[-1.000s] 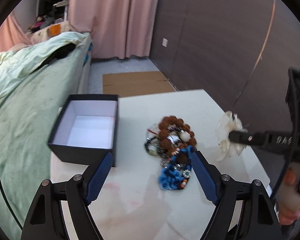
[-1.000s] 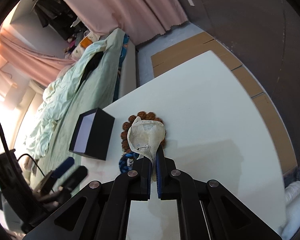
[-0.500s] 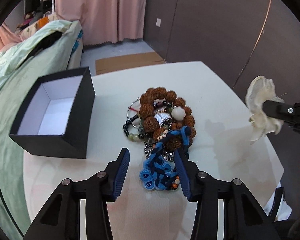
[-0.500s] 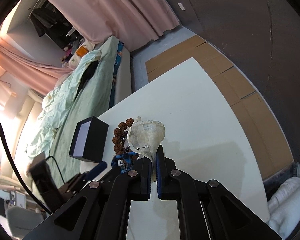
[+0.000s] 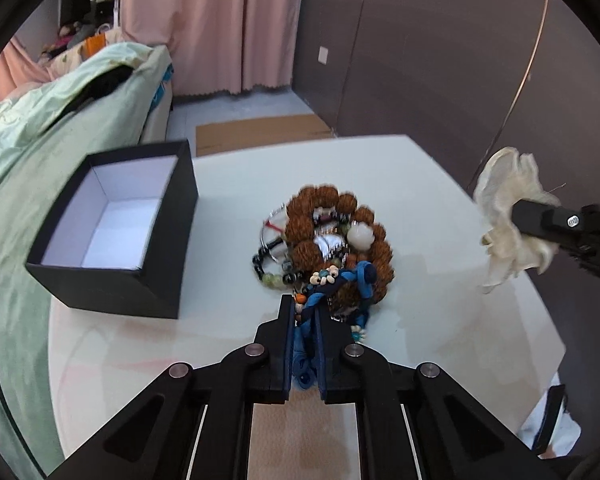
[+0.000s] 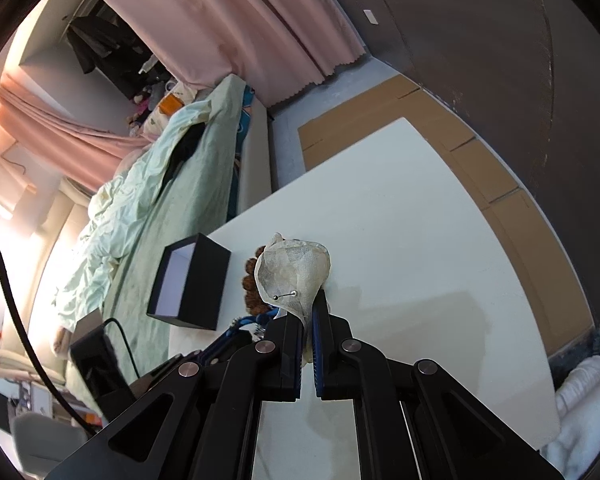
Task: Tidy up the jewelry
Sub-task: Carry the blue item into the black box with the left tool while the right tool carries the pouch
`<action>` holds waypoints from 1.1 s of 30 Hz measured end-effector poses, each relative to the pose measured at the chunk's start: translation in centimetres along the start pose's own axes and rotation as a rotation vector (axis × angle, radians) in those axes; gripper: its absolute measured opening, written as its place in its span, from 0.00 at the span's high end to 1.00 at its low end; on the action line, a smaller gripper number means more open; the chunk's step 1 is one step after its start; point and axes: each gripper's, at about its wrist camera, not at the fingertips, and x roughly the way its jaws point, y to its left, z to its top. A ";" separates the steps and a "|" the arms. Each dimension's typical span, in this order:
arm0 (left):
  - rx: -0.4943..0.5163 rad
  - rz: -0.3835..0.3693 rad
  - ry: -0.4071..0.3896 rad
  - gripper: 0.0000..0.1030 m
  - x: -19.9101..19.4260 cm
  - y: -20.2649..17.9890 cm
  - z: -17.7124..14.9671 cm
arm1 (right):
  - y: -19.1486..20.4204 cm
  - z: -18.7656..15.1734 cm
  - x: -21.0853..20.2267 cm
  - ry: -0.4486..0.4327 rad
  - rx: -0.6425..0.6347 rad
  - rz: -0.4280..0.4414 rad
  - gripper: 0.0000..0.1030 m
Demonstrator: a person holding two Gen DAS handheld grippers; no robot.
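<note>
So the bench [image 5: 440, 184] is the big white surface under both tools. The black box [image 5: 112, 224] sits open-topped, ahead and off to the left of the left hand-held gripper [image 5: 304, 312], its long axis running away from that gripper. The jewelry pile [image 5: 328, 240] of brown beads is straight ahead, and the blue cord piece [image 5: 340, 284] trails from it right into those fingers, which are pinched together on it. The right hand-held gripper [image 6: 309, 308] is clamped on a cream fabric flower [image 6: 296, 272], up off the bench and well right of the pile. I'd say the left one is way nearer the box, so its move is basically lift and swing left.
</note>
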 end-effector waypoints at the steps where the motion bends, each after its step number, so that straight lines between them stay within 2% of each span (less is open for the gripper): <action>1: -0.002 0.000 -0.010 0.91 -0.4 0.0 0.2 | 0.1 0.0 0.0 -0.004 0.001 0.005 0.94; 10: -0.045 -0.022 -0.119 0.91 -4.2 1.2 1.6 | 2.0 -0.2 -0.6 -0.062 -0.030 0.069 0.94; 20: -0.145 -0.015 -0.209 0.91 -7.1 5.3 3.3 | 4.3 0.0 1.4 -0.079 -0.032 0.151 0.94; 33: -0.290 0.015 -0.223 0.91 -5.7 11.6 5.4 | 8.1 0.7 6.6 -0.040 -0.074 0.233 0.94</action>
